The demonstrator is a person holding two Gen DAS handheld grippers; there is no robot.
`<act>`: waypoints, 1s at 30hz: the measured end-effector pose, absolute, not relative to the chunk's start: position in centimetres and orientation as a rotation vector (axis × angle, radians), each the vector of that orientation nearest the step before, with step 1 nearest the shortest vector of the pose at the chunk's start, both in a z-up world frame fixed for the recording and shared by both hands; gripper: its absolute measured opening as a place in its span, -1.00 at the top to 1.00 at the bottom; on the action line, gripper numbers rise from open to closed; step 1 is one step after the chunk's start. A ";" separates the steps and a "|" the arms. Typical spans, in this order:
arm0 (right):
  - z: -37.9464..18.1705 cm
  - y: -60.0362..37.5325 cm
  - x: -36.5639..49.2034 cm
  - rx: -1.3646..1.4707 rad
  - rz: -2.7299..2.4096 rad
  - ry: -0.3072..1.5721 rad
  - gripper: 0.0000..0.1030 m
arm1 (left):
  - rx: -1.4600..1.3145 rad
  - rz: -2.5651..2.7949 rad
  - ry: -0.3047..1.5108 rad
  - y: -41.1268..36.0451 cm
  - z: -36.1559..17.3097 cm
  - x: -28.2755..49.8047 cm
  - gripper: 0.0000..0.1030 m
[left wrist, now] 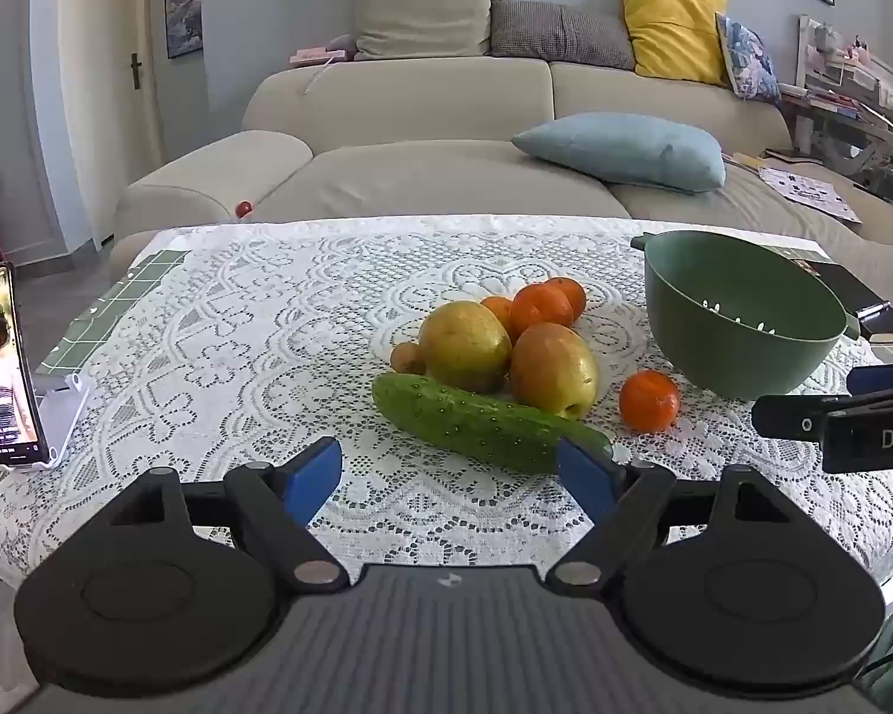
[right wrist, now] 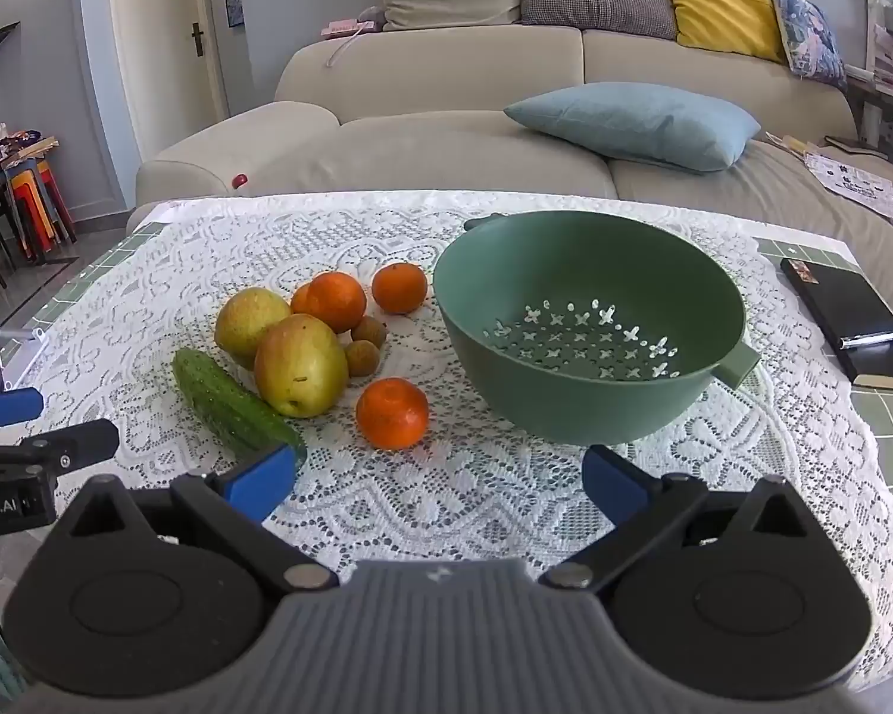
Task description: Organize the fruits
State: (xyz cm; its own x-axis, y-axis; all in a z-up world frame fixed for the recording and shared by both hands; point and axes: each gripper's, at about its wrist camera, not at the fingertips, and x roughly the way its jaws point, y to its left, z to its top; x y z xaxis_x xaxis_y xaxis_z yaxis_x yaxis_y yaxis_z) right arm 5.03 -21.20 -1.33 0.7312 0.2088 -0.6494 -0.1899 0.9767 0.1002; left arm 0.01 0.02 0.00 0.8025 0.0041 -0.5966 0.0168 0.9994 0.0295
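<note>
Both tongs are seen spread wide, nothing gripped: left tongs (left wrist: 449, 470), right tongs (right wrist: 440, 476). Fruits (right wrist: 303, 351) are piled mid-left of frame on the lace-covered worktop (right wrist: 446, 506), beside the empty green colander (right wrist: 589, 321) at centre-right.

Two low wrist views across the lace-covered table (left wrist: 220, 321) toward the sofa (right wrist: 446, 77) — shared fruit pile, green colander (right wrist: 589, 327).

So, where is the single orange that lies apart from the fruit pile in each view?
Left wrist: the lone orange lies right of centre, left of the green colander.
Right wrist: it lies near centre, left of the colander.
Shared landmark: the cucumber.
</note>
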 end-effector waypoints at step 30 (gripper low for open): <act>-1.6 -20.1 4.9 -0.010 0.227 0.719 -0.93 | 0.005 0.007 0.631 0.6 0.4 -0.4 -0.87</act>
